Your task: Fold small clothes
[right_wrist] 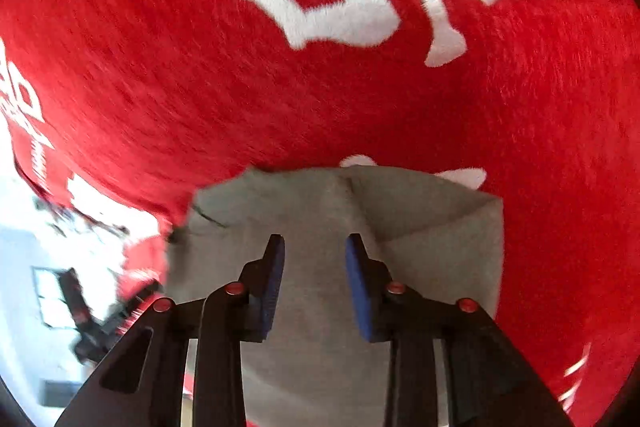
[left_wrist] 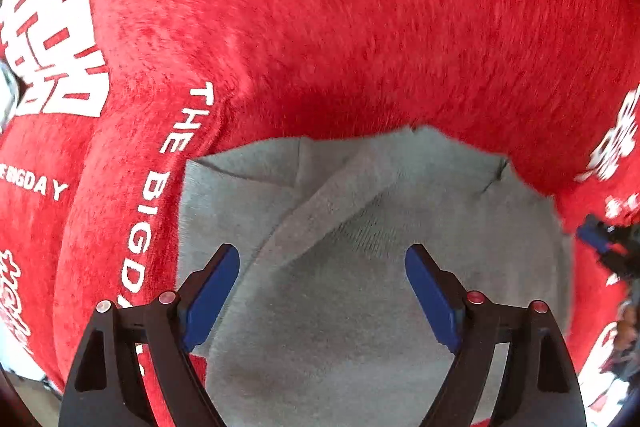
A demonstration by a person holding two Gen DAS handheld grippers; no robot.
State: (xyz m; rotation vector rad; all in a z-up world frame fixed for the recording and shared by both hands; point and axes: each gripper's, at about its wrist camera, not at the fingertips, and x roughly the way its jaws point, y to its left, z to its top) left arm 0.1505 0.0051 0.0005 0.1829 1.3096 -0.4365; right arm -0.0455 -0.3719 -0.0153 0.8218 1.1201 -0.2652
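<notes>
A small grey garment lies folded on a red plush cloth with white lettering. In the left wrist view my left gripper hovers just over the garment, its blue-padded jaws wide apart and empty. A diagonal fold edge runs between the fingers. In the right wrist view the same grey garment lies under my right gripper, whose jaws stand narrowly apart with nothing between them. The right gripper's blue tip shows at the right edge of the left wrist view.
The red cloth covers nearly the whole surface around the garment. At the left of the right wrist view lies a bright blurred area with the left gripper's dark body.
</notes>
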